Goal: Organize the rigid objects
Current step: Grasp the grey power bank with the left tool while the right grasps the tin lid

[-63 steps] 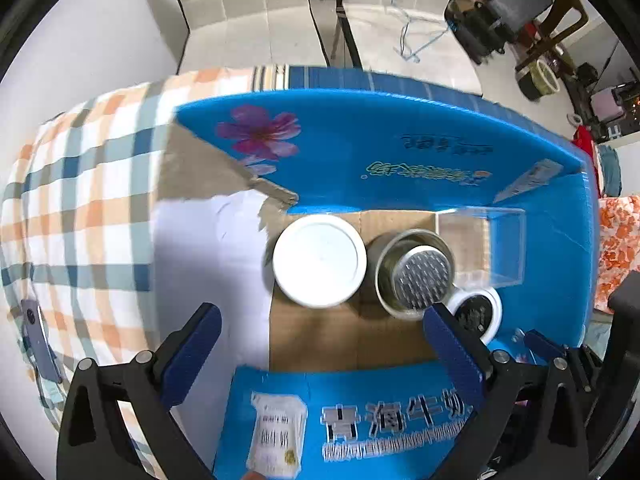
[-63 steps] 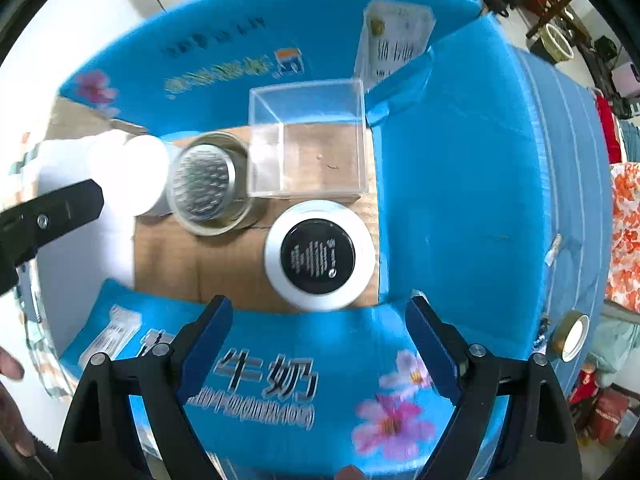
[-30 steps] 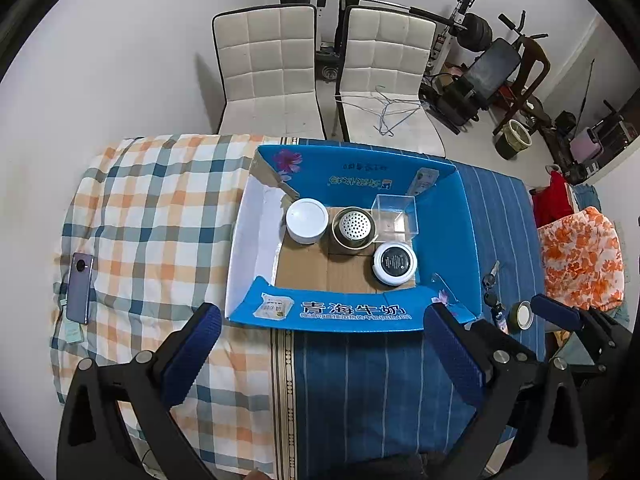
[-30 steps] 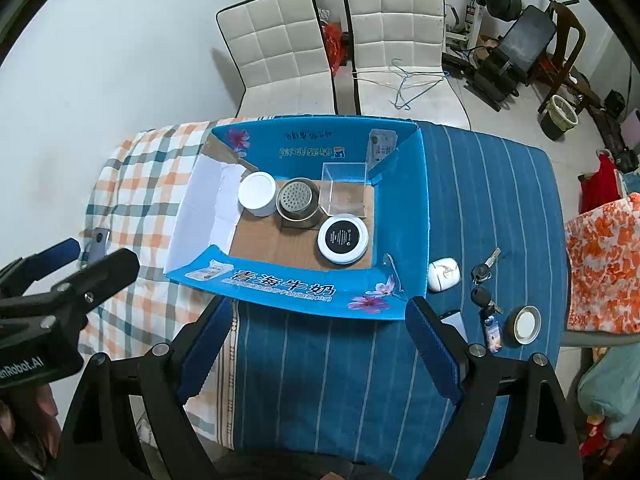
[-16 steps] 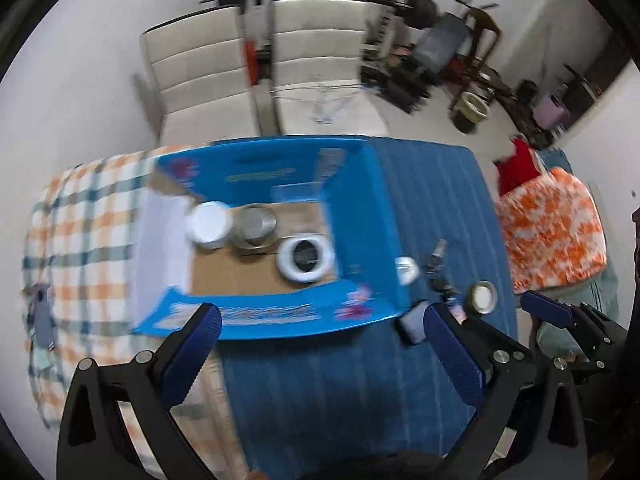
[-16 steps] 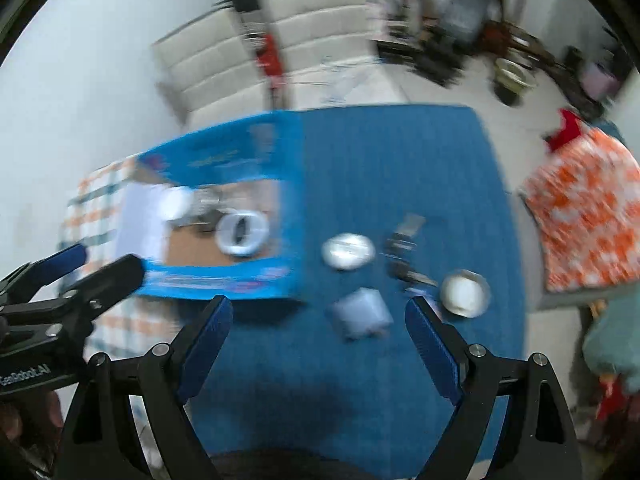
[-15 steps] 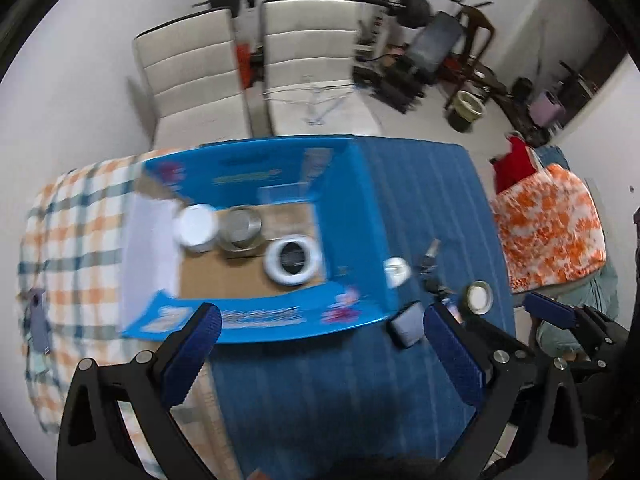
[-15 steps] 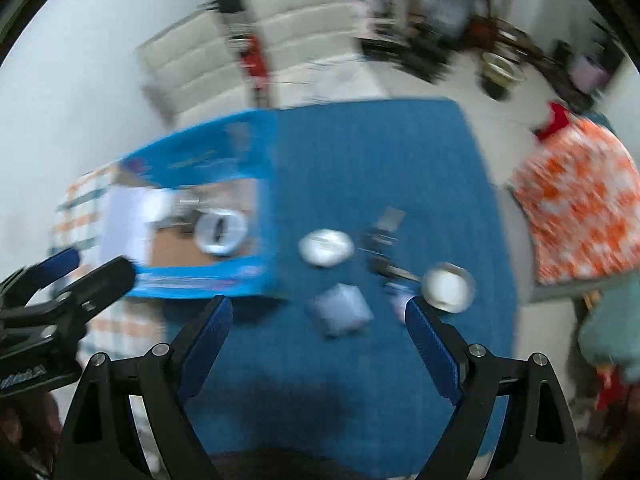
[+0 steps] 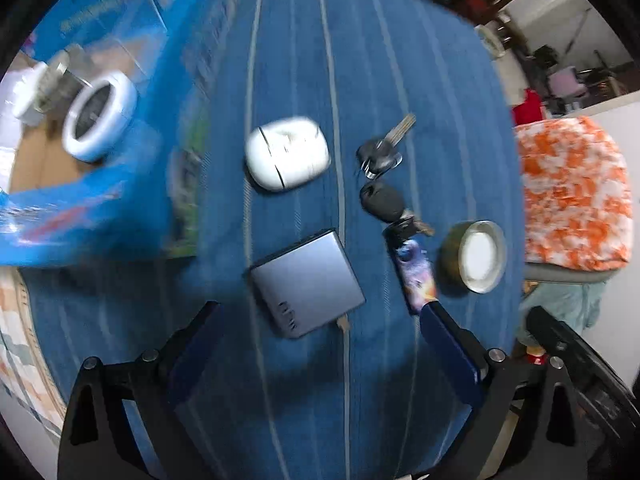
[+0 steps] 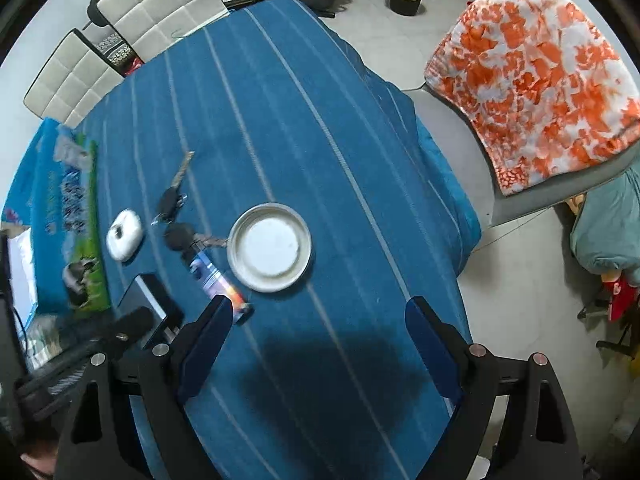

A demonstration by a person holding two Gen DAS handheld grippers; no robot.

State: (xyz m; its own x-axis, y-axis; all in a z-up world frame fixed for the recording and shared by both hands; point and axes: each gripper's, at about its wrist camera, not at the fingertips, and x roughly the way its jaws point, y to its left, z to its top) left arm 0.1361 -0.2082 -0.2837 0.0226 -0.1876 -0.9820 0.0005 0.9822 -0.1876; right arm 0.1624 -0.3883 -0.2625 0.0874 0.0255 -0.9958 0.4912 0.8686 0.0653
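Since a second ago both cameras have swung off the box (image 9: 80, 208) and dropped low over the loose items on the blue cloth (image 10: 320, 120).

- Left gripper (image 9: 320, 356): jaws wide, empty, poised over the slab, apparently lined up to pick it.
- Right gripper (image 10: 316, 344): jaws wide, empty, hanging just short of the lid.
- Slab (image 9: 306, 282): flat grey square, rounded corners, lying flat; thin, so likely an edge grip.
- Tag (image 9: 416, 276): printed strip joined to the keys (image 9: 382, 176).
- Lid (image 10: 269, 247): round metal rim, white centre, touching the key chain.
- Case (image 9: 287, 153): white, pebble-shaped, seam showing.
- Box: farthest, blue; holds a white-rimmed tin (image 9: 100, 116) and other blurred containers. Judged the destination for the rest.
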